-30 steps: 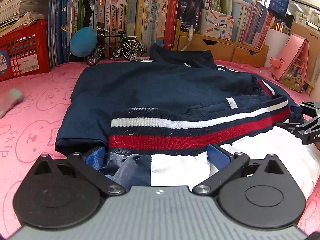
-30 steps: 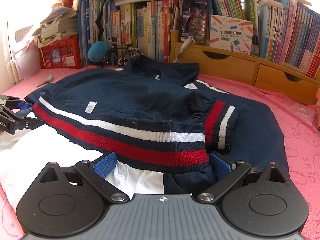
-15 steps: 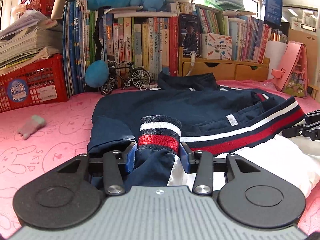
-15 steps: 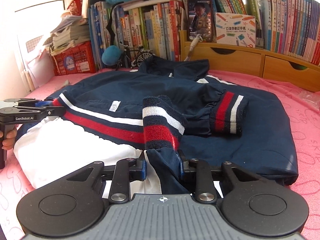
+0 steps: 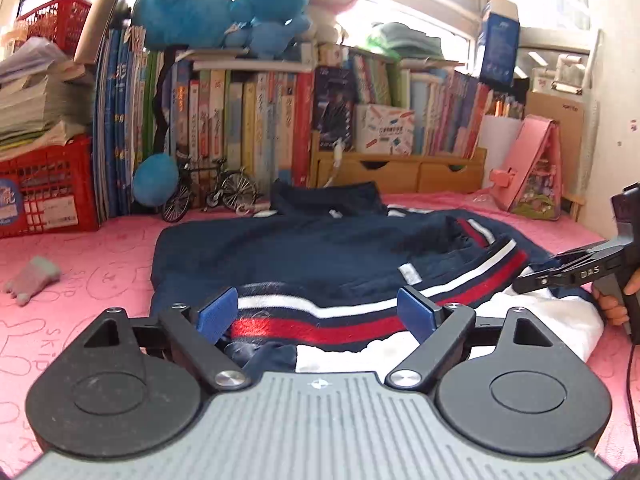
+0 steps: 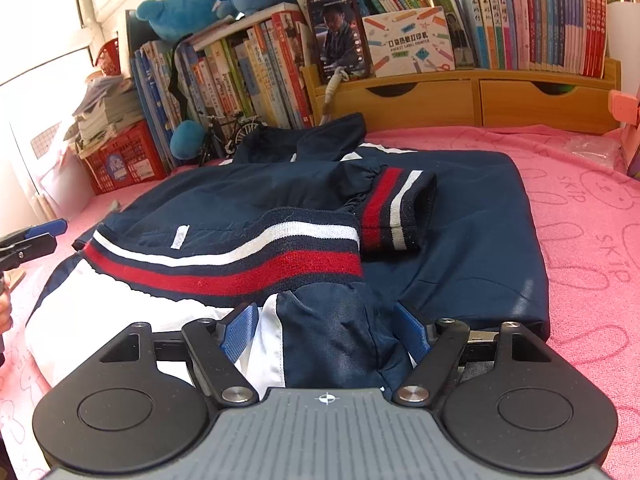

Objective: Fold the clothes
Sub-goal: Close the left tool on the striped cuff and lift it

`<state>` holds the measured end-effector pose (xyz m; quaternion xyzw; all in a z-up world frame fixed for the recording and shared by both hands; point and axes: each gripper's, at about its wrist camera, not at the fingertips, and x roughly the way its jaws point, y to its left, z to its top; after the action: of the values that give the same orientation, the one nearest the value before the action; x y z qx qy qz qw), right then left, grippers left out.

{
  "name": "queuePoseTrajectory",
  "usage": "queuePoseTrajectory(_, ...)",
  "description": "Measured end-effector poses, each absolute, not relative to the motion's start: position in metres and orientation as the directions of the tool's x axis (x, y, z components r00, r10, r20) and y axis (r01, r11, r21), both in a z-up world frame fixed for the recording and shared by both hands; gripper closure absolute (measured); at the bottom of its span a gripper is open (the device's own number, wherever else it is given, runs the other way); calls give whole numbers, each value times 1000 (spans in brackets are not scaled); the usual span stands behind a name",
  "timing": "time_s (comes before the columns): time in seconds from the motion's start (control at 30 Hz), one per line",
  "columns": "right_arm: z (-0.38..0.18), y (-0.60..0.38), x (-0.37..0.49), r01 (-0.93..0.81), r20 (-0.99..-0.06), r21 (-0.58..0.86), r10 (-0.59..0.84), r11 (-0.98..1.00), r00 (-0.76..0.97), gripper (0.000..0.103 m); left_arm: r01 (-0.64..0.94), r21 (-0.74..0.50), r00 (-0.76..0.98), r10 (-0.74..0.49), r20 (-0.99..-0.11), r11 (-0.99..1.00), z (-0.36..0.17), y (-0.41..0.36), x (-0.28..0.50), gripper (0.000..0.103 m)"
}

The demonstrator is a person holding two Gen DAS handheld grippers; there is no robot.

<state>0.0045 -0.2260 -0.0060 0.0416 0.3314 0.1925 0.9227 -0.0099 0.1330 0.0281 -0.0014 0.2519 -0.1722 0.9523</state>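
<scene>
Both grippers, left (image 5: 316,312) and right (image 6: 324,330), just reopened; jaws released, straddling the hem (image 6: 224,264) w/o pinching. Navy jacket (image 5: 304,252) lies flat on the pink worktop (image 5: 80,248), hem folded up, one cuff (image 6: 394,210) across the body. Prob mid-fold: next needs regrip at both hem corners, then lift evenly toward the collar.

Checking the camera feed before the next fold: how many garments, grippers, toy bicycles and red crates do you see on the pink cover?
Navy jacket with red and white striped hem: 1
Grippers, left gripper and right gripper, jaws just opened, fabric lying loose between them: 2
Small black toy bicycle: 1
Red plastic crate holding papers: 1
Total: 5
</scene>
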Motion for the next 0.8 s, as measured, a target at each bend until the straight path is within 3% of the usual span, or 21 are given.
queuePoseTrajectory(0.07,-7,-218,4,-334,-605,148,353,931,714,26,264,-127,773,-288,-565,956,13,137,7,20)
queuePoseTrajectory(0.2,-8,-213,3,-342,-611,106,332,934,719,24,240,-157,758,-286,-586,958,6,140,12,23)
queuePoseTrajectory(0.27,-8,-219,6,-322,-603,146,342,935,720,24,259,-129,766,-285,-576,957,7,136,5,44)
queuePoseTrajectory(0.33,-8,-221,6,-304,-602,176,347,936,719,25,272,-110,787,-287,-546,956,11,135,-6,59)
queuePoseTrajectory(0.4,-3,-214,-2,-369,-606,167,391,914,693,39,312,-112,803,-325,-500,943,15,138,-16,62)
queuePoseTrajectory(0.47,0,-209,-10,-418,-602,150,418,896,680,39,322,-145,800,-350,-487,936,15,144,-15,61)
queuePoseTrajectory(0.53,3,-209,-14,-438,-587,122,420,891,692,39,288,-177,780,-338,-526,941,11,149,-4,58)
queuePoseTrajectory(0.6,1,-221,-3,-364,-583,196,407,911,704,39,266,-223,755,-346,-558,938,6,153,6,50)
queuePoseTrajectory(0.63,-1,-228,3,-322,-582,235,399,917,709,38,269,-243,750,-360,-554,932,6,154,9,40)
queuePoseTrajectory(0.67,-4,-235,9,-297,-575,300,420,907,702,37,281,-258,741,-380,-554,924,5,153,11,20)
queuePoseTrajectory(0.73,-8,-238,14,-292,-556,328,433,898,709,30,330,-238,714,-406,-570,914,3,143,13,0)
queuePoseTrajectory(0.8,-10,-232,17,-310,-551,319,441,896,708,18,341,-155,714,-362,-599,927,3,130,12,0)
